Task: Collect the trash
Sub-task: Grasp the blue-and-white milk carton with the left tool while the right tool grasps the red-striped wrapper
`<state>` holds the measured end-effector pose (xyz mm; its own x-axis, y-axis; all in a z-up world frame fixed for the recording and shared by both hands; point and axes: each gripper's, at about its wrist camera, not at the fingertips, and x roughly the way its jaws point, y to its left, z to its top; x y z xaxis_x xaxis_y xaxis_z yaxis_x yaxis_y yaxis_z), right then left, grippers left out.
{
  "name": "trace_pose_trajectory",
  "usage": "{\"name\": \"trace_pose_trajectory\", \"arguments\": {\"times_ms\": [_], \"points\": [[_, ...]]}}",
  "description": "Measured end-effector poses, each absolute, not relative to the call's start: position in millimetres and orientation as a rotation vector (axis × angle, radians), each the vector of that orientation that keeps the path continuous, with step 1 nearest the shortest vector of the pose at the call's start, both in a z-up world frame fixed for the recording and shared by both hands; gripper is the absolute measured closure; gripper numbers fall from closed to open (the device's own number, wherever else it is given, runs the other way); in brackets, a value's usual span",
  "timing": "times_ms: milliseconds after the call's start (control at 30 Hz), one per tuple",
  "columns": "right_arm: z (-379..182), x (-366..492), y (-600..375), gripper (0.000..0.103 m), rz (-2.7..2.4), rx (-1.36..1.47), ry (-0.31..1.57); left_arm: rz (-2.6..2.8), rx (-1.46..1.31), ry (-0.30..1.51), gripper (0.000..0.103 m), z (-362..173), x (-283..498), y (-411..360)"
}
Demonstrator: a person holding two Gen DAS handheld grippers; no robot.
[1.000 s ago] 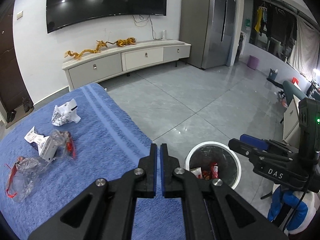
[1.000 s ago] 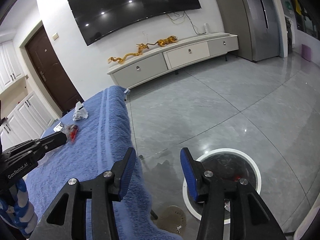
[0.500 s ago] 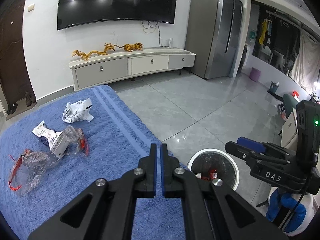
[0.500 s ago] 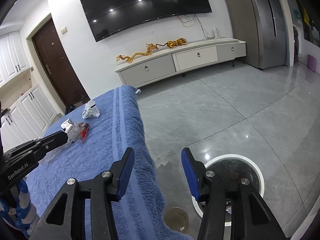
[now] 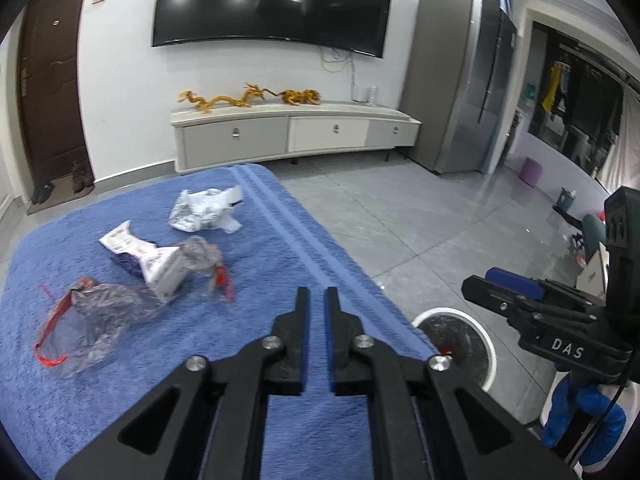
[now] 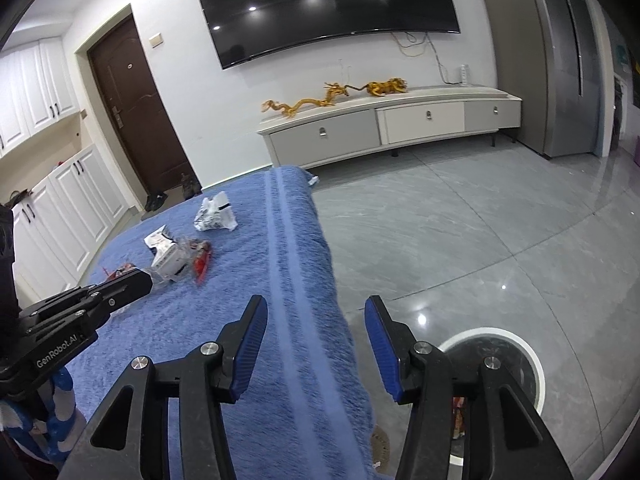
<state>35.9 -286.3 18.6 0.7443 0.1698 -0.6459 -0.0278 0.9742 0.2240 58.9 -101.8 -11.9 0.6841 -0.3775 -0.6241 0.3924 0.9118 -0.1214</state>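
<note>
Trash lies on the blue towel (image 5: 260, 264): a crumpled white wrapper (image 5: 204, 212), a white printed packet in clear plastic (image 5: 168, 264) and a clear bag with red trim (image 5: 80, 324). They also show in the right wrist view, the wrapper (image 6: 214, 216) and the packet (image 6: 172, 258). My left gripper (image 5: 316, 300) is shut and empty above the towel, right of the trash. My right gripper (image 6: 314, 320) is open and empty over the towel's right edge. A white-rimmed trash bin (image 5: 476, 336) stands on the floor at the right, with trash inside; it also shows in the right wrist view (image 6: 520, 360).
A grey tiled floor (image 6: 460, 240) spreads to the right of the towel-covered table. A TV cabinet (image 5: 296, 136) with golden dragon figures stands at the far wall under a TV. A fridge (image 5: 468, 80) is at the right, a brown door (image 6: 136, 120) at the left.
Both grippers have moved left and up, from over the bin toward the towel. The trash now sits closer to the middle of both views. The left fingers stay shut, the right stay open.
</note>
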Motion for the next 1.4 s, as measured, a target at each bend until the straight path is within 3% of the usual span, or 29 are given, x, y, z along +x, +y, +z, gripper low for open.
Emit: {"name": "trace_pose_trajectory", "arguments": {"times_ms": [67,100,667,1067,1400], "points": [[19,42,-277,0.054,0.122,0.192,0.728,-0.399,0.004,0.677,0.043,-12,59,-89],[18,44,-272,0.054,0.129,0.186,0.73,-0.38,-0.002,0.662,0.04,-11,59,-83],[15,81,-204,0.052,0.25,0.102,0.766,-0.223,-0.057,0.659,0.04,-24,73,-3],[-9,122,-183,0.051,0.335,0.099,0.827,-0.067,-0.14,0.773,0.04,-62,89,114],[-36,174,-149,0.051,0.426,0.052,0.88,-0.183,-0.126,0.835,0.04,-63,126,129]]}}
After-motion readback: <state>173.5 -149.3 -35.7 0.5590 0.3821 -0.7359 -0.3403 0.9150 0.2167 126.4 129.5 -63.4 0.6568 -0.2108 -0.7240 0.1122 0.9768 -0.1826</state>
